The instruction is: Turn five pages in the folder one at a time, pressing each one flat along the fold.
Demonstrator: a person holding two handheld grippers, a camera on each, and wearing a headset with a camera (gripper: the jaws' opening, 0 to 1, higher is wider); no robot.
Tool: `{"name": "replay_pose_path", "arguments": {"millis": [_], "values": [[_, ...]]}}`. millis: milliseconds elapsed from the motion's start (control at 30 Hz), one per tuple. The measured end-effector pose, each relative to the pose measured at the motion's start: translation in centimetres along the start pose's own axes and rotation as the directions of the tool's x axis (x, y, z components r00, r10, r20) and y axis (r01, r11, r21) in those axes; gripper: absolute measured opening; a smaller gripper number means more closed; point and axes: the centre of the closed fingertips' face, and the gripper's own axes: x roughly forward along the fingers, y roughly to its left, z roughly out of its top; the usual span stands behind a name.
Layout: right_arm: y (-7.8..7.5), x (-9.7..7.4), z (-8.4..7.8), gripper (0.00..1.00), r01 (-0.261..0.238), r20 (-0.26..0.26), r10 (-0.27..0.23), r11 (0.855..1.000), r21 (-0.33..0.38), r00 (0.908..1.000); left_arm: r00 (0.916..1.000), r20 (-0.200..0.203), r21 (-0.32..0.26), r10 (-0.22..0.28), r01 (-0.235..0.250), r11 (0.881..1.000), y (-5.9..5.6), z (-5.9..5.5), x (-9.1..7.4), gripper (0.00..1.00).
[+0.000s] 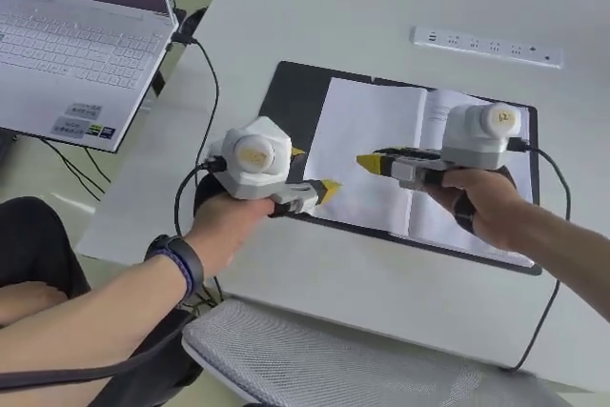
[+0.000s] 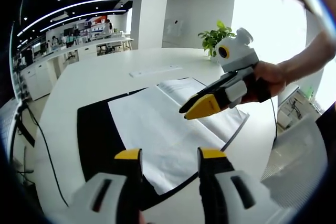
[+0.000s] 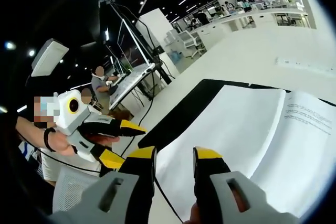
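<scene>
Jaws of the left gripper (image 1: 315, 171) stand wide apart, nothing between them. Right gripper (image 1: 370, 163) jaws are parted more narrowly in its own view, also empty.

Black folder (image 1: 294, 102) lies open on the white table (image 1: 381, 7), white pages (image 1: 367, 135) spread flat across it. Left page looks blank; the right page has printed text near the top.

Left gripper sits at the folder's near-left edge, tips pointing across the page corner. Right gripper is over the pages near the fold, tips pointing left over the left page. Cannot tell if either touches paper. The two grippers' tips are near each other, apart.

White power strip (image 1: 486, 47) lies beyond the folder. Open laptop (image 1: 76, 35) sits at the table's far-left, and a mesh chair (image 1: 315, 359) at the near edge.
</scene>
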Motion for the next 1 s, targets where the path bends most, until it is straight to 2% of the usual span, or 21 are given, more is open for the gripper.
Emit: {"name": "replay_pose_path", "arguments": {"millis": [200,333,500,533,600,633,667,800,833,867,900,933,1000], "values": [[-0.9,-1.9,0.3,0.26,0.023,0.02,-0.022,1.0,-0.008,0.9996,0.9998,-0.016,0.002,-0.012,0.012,1.0,-0.3,-0.7,1.5,0.29],[-1.3,-2.7,0.1,0.25,0.036,0.026,-0.035,0.999,-0.008,0.999,0.9994,-0.032,0.005,-0.01,0.01,1.0,-0.4,-1.5,2.1,0.22],[-1.7,-3.4,-0.6,0.25,0.046,0.022,-0.046,0.999,-0.001,0.9987,0.9965,-0.083,0.007,0.008,-0.007,1.0,-0.1,-3.7,2.7,0.12],[-1.8,-3.5,-0.8,0.25,0.049,0.023,-0.049,0.999,0.001,0.9986,0.9943,-0.104,0.021,0.022,-0.02,1.0,0.2,-4.4,2.8,0.1],[-1.9,-3.6,-1.0,0.25,0.051,0.022,-0.051,0.999,0.009,0.9985,0.9929,-0.116,0.014,0.026,-0.025,1.0,0.3,-5.2,3.0,0.07],[-2.0,-3.6,-1.1,0.25,0.052,0.021,-0.052,0.999,0.012,0.9984,0.9902,-0.133,0.02,0.042,-0.039,0.999,0.5,-5.6,3.0,0.06],[-2.0,-3.7,-1.3,0.25,0.053,0.02,-0.053,0.998,0.016,0.9984,0.983,-0.171,0.051,0.068,-0.06,0.997,1.0,-6.5,2.9,0.05],[-2.1,-3.7,-1.6,0.25,0.053,0.015,-0.053,0.998,0.021,0.9985,0.9776,-0.198,0.066,0.071,-0.058,0.996,0.9,-7.7,3.2,0.0],[-2.1,-3.6,-1.7,0.25,0.052,0.012,-0.053,0.998,0.021,0.9985,0.9678,-0.236,0.105,0.087,-0.064,0.992,1.4,-8.9,3.4,0.0],[-2.1,-3.6,-1.8,0.25,0.052,0.011,-0.052,0.998,0.022,0.9986,0.9686,-0.228,0.117,0.1,-0.075,0.99,1.6,-9.0,3.5,0.0],[-2.1,-3.5,-1.9,0.25,0.051,0.01,-0.052,0.998,0.024,0.9986,0.972,-0.214,0.104,0.096,-0.075,0.992,1.4,-8.7,3.5,0.0],[-2.1,-3.5,-1.9,0.25,0.051,0.01,-0.051,0.998,0.026,0.9986,0.9733,-0.209,0.115,0.096,-0.073,0.991,1.3,-8.4,3.6,0.0],[-2.3,-3.4,-1.9,0.24,0.049,0.011,-0.049,0.998,0.035,0.9987,0.9717,-0.21,0.147,0.109,-0.079,0.986,1.6,-8.6,3.9,0.0]]}}
